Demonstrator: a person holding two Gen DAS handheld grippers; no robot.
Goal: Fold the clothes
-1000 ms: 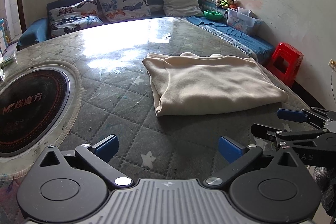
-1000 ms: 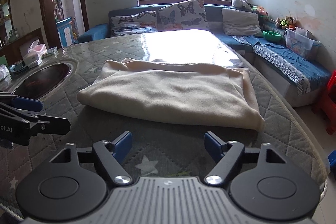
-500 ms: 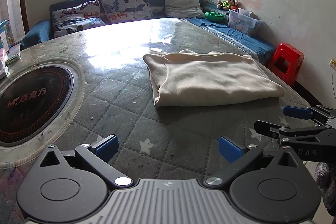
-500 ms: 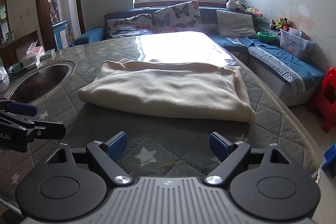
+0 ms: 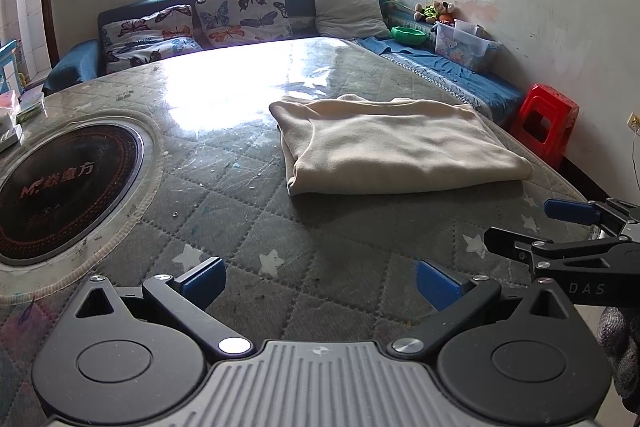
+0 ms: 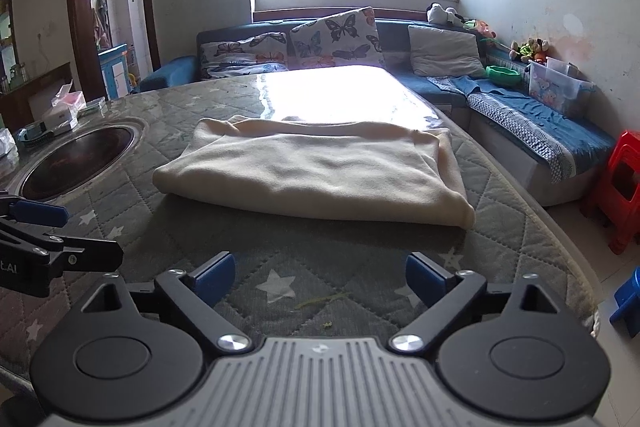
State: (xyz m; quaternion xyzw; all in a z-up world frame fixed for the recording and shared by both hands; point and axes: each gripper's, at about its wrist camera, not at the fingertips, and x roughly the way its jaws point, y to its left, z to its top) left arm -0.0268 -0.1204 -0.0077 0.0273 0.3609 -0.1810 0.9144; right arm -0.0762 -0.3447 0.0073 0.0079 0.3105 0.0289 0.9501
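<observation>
A cream garment (image 5: 396,145) (image 6: 316,175) lies folded into a flat rectangle on the quilted grey table cover (image 5: 248,211) (image 6: 224,235). My left gripper (image 5: 318,279) hovers over the table's near edge, well short of the garment, open and empty. My right gripper (image 6: 320,273) is also back from the garment, its jaws opening wide with nothing between them. Each gripper shows at the side of the other's view: the right gripper (image 5: 532,227) at right, the left gripper (image 6: 84,235) at left.
A round black hotplate (image 5: 60,191) (image 6: 80,163) is set into the table at left. Boxes (image 6: 64,115) sit at the far left edge. A blue sofa (image 6: 520,115) with butterfly cushions wraps behind and right. A red stool (image 5: 546,123) (image 6: 620,187) stands on the floor at right.
Both views have drawn back a little from the garment, which now looks farther away. The right gripper's blue pads have spread wider. The garment has not moved.
</observation>
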